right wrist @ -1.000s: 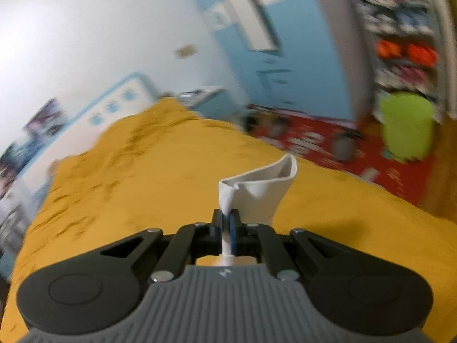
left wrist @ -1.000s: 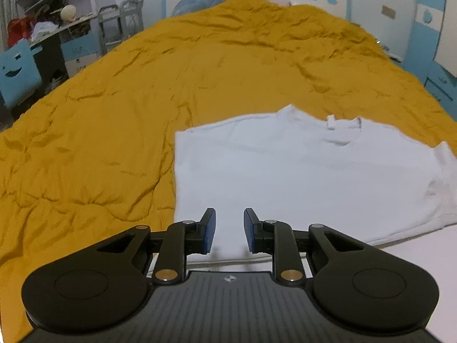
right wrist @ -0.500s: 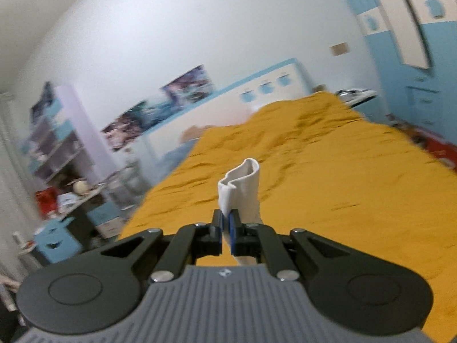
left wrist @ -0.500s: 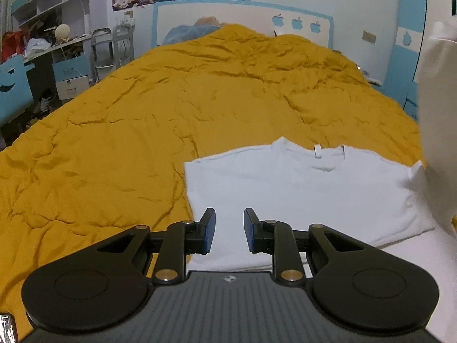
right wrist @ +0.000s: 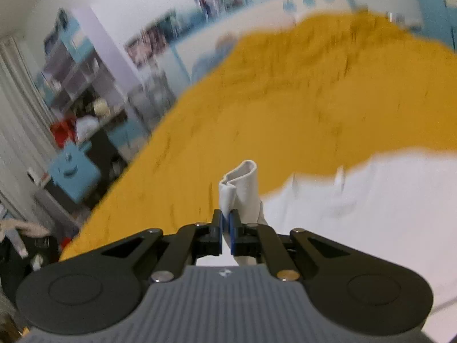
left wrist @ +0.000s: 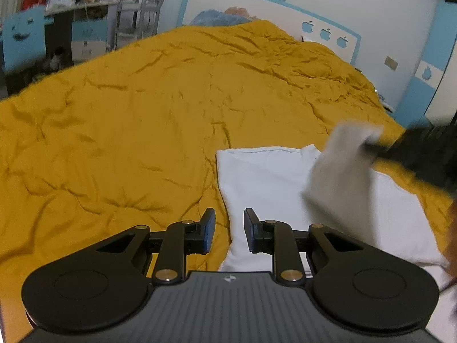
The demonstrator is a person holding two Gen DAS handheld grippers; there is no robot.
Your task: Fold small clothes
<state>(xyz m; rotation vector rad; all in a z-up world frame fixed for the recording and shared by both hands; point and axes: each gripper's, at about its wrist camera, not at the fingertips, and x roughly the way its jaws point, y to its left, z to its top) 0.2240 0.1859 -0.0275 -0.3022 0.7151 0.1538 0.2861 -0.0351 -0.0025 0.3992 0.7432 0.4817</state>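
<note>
A small white T-shirt (left wrist: pixel 265 180) lies on the mustard-yellow bedspread (left wrist: pixel 142 120). My left gripper (left wrist: pixel 227 228) is open and empty, hovering over the shirt's near left edge. My right gripper (right wrist: pixel 227 228) is shut on a fold of the shirt's sleeve (right wrist: pixel 241 185), held up above the rest of the shirt (right wrist: pixel 371 208). In the left wrist view that lifted sleeve (left wrist: pixel 342 165) and the right gripper's dark body (left wrist: pixel 414 154) show blurred at the right, over the shirt.
The bed has a white and blue headboard (left wrist: pixel 257 11) at the far end. A desk, shelves and a blue chair (left wrist: pixel 22 40) stand along the bed's left side. A blue wardrobe (left wrist: pixel 428 80) stands at the far right.
My right gripper has swung the held sleeve leftwards and down, from beside the bed to over the shirt. My left gripper has stayed open; its view has shifted a little left.
</note>
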